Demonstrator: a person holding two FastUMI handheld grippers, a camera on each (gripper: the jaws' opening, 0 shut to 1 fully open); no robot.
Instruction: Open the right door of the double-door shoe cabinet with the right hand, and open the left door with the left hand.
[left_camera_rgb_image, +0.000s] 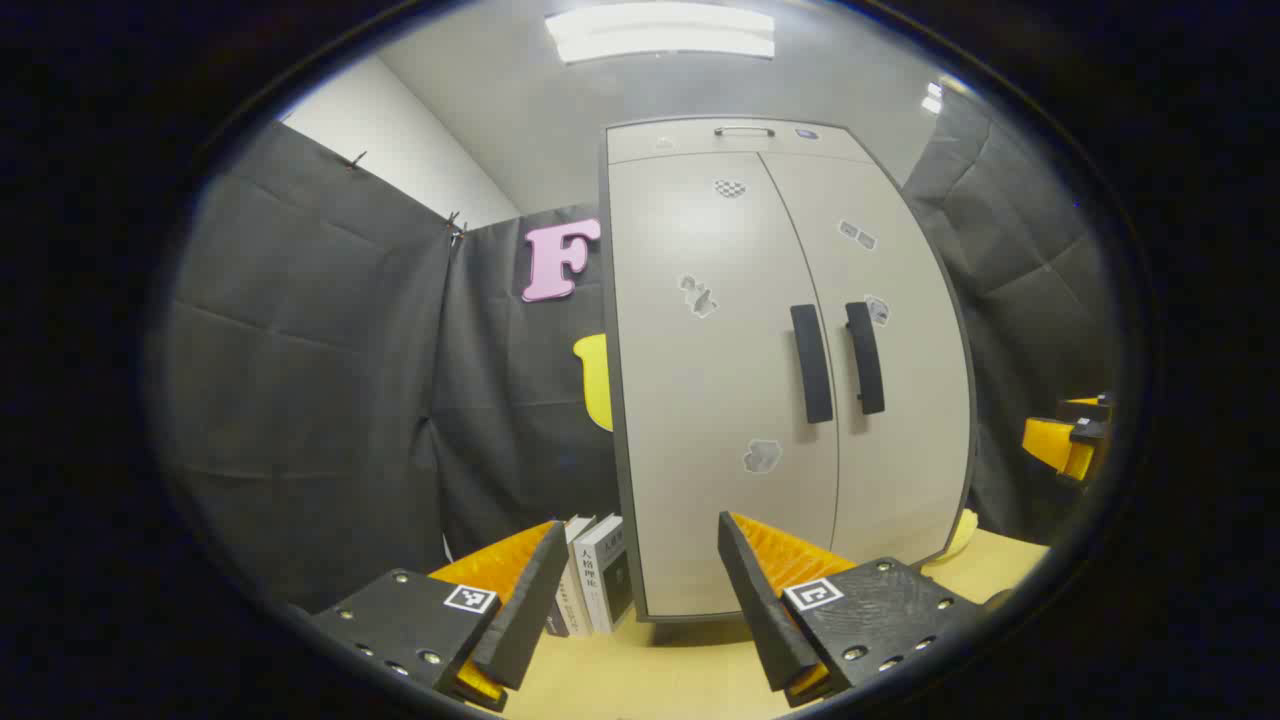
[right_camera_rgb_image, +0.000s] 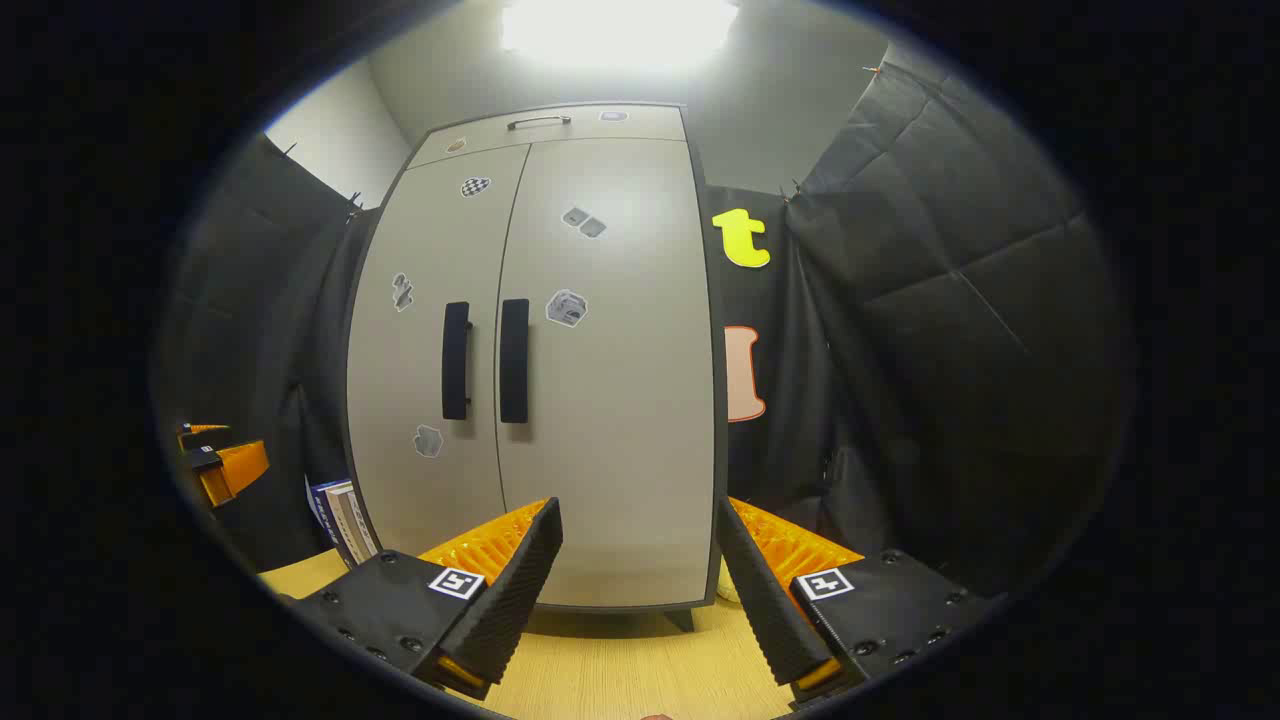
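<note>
In the left gripper view, the left gripper (left_camera_rgb_image: 635, 590) hangs with its fingers spread wide and nothing between them, above a pale wooden tabletop (left_camera_rgb_image: 660, 680). The shoe cabinet (left_camera_rgb_image: 770, 360) stands ahead, both doors closed, its left door handle (left_camera_rgb_image: 811, 363) just beside the right door handle (left_camera_rgb_image: 865, 357). Books (left_camera_rgb_image: 597, 588) lean by its base

In the right gripper view, the right gripper (right_camera_rgb_image: 640, 580) is equally wide and empty, facing the closed cabinet; black cloth walls (right_camera_rgb_image: 950, 350) surround it, under a ceiling light (right_camera_rgb_image: 620, 25)

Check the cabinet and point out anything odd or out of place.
Nothing stands out. The shoe cabinet stands upright with both doors shut and flush, the two black handles side by side. The scattered stickers look deliberate.
</note>
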